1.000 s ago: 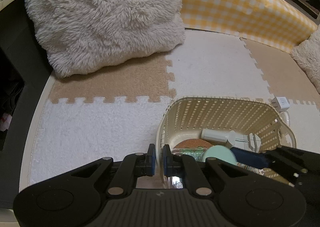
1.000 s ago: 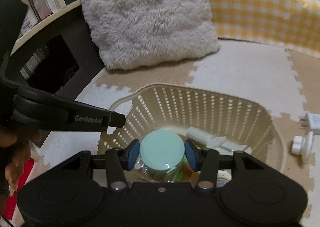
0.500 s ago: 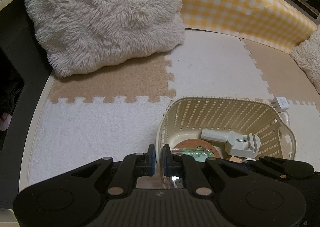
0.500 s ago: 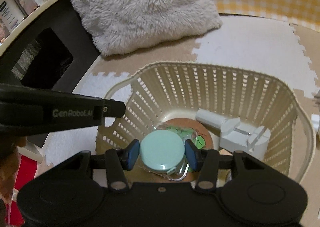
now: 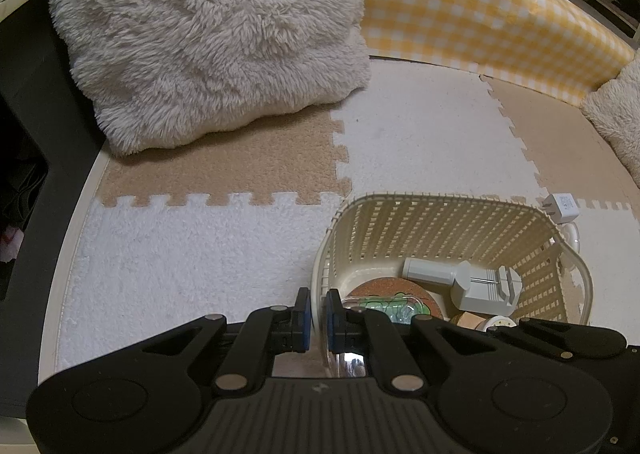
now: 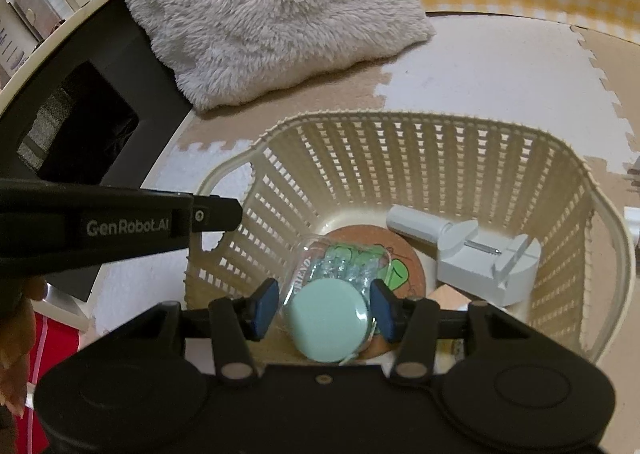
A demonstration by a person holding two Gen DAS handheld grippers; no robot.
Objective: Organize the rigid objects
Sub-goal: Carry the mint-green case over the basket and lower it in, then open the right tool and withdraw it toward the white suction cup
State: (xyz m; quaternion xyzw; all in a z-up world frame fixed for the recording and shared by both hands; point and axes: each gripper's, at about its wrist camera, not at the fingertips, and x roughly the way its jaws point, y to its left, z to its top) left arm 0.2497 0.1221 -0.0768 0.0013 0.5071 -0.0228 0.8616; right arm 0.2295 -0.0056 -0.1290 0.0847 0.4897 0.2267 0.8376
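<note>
A cream slatted basket [image 5: 440, 221] [image 6: 400, 157] stands on the foam mat. My left gripper [image 5: 314, 314] is shut on the basket's near-left rim. Inside lie a cork coaster [image 6: 404, 250] [image 5: 380, 286], a white tool [image 6: 480, 254] [image 5: 476, 286] and a clear jar with a mint-green lid [image 6: 328, 318] [image 5: 384, 306], tipped on its side on the coaster. My right gripper [image 6: 325, 308] is inside the basket, its pads standing apart from the lid on both sides.
A fluffy grey pillow [image 5: 208, 41] [image 6: 272, 9] lies at the back, beside a yellow checked bolster [image 5: 480, 13]. A white plug adapter [image 5: 562, 207] lies on the mat right of the basket. A dark shelf unit [image 6: 80, 125] stands at the left.
My right gripper lowered the jar into the basket, then opened; the jar now lies tipped on the coaster. The left gripper has kept hold of the rim.
</note>
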